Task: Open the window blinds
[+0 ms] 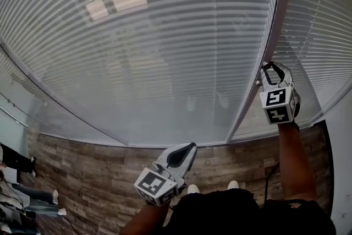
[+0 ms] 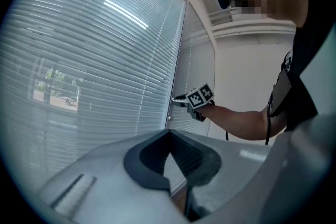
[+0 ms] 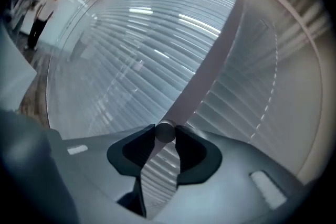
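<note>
Entry: slatted blinds, knob-operated, at a glazed wall.

- Lower left of the head view: bystanders' legs [image 1: 19,187] on the wood-plank floor [image 1: 82,173], well apart from the work.
- Left and centre: the window blinds [image 1: 165,36], with slats running crosswise and lying nearly flat. A building and trees show faintly through them at upper left. The task is judged not yet done.
- Lower centre: the left gripper [image 1: 188,148], jaws pressed together on nothing, pointing at the blinds but held back from them. It is the farther hand.
- Right of centre: a pale window post [image 1: 265,47] running up the frame between two panes.
- At the post: the right gripper [image 1: 268,67], arm stretched out. In the right gripper view a small round knob [image 3: 165,132] sits between the jaw tips, which pinch it on both sides. The knob lies dead ahead of the jaws, its axis pointing out of the post toward the gripper. The coming move is judged to be a roll of the wrist about that axis.
- Far right: a second slatted pane [image 1: 322,30].
- Nothing stands between jaws and knob.
</note>
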Available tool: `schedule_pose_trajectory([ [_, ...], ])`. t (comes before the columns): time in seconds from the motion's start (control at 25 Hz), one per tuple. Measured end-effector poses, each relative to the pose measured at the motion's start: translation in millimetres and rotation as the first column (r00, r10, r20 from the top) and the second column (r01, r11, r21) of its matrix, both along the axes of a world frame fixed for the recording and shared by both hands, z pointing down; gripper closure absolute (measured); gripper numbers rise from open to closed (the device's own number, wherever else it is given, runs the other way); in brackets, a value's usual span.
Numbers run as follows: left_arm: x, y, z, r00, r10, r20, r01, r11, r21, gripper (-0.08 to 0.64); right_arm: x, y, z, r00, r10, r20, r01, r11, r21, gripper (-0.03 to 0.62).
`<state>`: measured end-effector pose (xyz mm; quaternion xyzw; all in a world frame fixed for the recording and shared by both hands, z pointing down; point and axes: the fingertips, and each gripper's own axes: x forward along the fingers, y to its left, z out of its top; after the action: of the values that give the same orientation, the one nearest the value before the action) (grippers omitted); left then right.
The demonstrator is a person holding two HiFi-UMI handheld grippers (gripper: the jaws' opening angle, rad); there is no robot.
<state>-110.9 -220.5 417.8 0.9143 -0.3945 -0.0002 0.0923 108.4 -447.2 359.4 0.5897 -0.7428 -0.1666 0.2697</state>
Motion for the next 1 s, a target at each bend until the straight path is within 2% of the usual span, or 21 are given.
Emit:
schedule_pose_trajectory([
  [0.08, -1, 0, 0, 1.0, -0.003, 0.002, 0.003, 1.0, -0.004, 0.56, -2, 1, 1, 0.988, 0.024, -0.149, -0.019, 0.999, 0.033, 0.442],
  [0.16, -2, 1, 1, 1.0, -0.005, 0.0, 0.005, 1.0, -0.001, 0.56, -4, 4, 0, 0.971, 0.039, -0.238, -0.027, 0.998, 0.053, 0.442],
  [0.32, 0, -1, 0, 1.0, -0.006, 0.006, 0.006, 1.0, -0.006, 0.56, -2, 0, 3, 0.946, 0.045, -0.322, -0.022, 0.997, 0.076, 0.442],
  [0.48, 0, 1, 5, 1.0, -0.005, 0.007, 0.005, 1.0, 0.003, 0.56, 0, 0, 14, 0.9, 0.066, -0.43, -0.017, 0.993, 0.119, 0.442],
  [0.56, -1, 0, 13, 1.0, -0.007, 0.007, 0.007, 1.0, -0.003, 0.56, -1, 0, 20, 0.904, 0.068, -0.422, -0.013, 0.991, 0.132, 0.442],
  [0.6, -1, 0, 16, 1.0, -0.008, 0.009, 0.008, 1.0, -0.008, 0.56, -2, 1, 21, 0.921, 0.059, -0.384, -0.008, 0.991, 0.133, 0.439],
  [0.68, -1, 0, 14, 1.0, -0.01, 0.006, 0.01, 1.0, -0.005, 0.56, -3, 4, 13, 0.972, 0.029, -0.232, 0.0, 0.992, 0.123, 0.434],
  [0.76, 0, -1, 5, 1.0, -0.01, 0.002, 0.01, 1.0, 0.001, 0.56, -1, 5, 1, 1.0, -0.006, -0.009, 0.007, 0.996, 0.093, 0.411],
  [0.8, 0, -2, 3, 1.0, -0.01, 0.004, 0.01, 1.0, -0.001, 0.56, 1, 5, -3, 0.993, -0.023, 0.115, 0.015, 0.998, 0.069, 0.399],
  [0.84, 0, -2, 1, 1.0, -0.01, 0.005, 0.01, 1.0, -0.002, 0.56, 2, 5, -4, 0.97, -0.038, 0.24, 0.029, 0.999, 0.042, 0.397],
  [0.88, 0, -2, 1, 1.0, -0.01, 0.005, 0.01, 1.0, -0.001, 0.56, 3, 5, -3, 0.932, -0.048, 0.358, 0.046, 0.999, 0.015, 0.397],
  [0.96, -2, -2, 1, 1.0, -0.013, 0.007, 0.013, 1.0, -0.005, 0.56, 3, 2, -1, 0.831, -0.049, 0.554, 0.08, 0.996, -0.031, 0.397],
  [1.0, -2, -2, 1, 1.0, -0.013, 0.006, 0.013, 1.0, -0.007, 0.56, 4, 0, -1, 0.785, -0.043, 0.618, 0.091, 0.995, -0.047, 0.399],
])
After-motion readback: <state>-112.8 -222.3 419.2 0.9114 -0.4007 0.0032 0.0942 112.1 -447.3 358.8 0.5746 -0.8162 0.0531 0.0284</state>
